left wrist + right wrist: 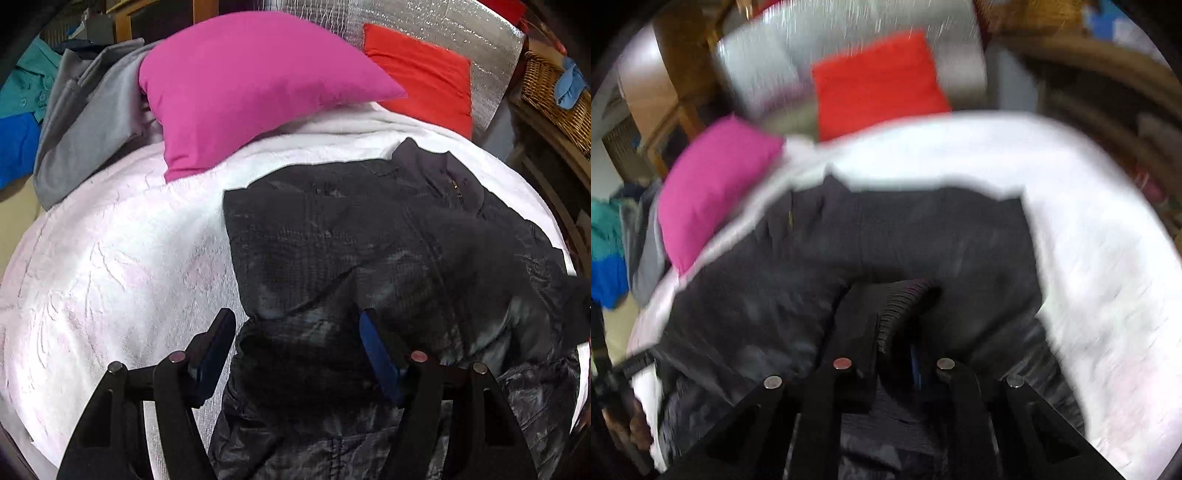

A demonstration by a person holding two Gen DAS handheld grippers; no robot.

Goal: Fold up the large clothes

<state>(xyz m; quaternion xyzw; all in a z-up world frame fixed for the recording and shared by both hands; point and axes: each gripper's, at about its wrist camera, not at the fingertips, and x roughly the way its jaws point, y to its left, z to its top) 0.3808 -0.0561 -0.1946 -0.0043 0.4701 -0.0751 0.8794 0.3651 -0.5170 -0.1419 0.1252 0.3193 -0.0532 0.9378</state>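
right gripper (886, 332) closest to lens, clamped on ribbed cuff (905, 295) of black jacket (923, 229), sleeve end bunched between fingers. left gripper (295, 347) hanging spread wide over jacket's lower part, gripping nothing afaict. jacket sprawled mid white blanket (110, 258), collar toward far edge near pink pillow (240, 85) and red pillow (424, 70). progress guess: early, body mostly flat, sleeve tuck looks underway, other sleeve and body fold left.

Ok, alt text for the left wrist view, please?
The open left tool straddles a fold of a black jacket spread on a white blanket. Behind lie a pink pillow, a red pillow and a grey garment.
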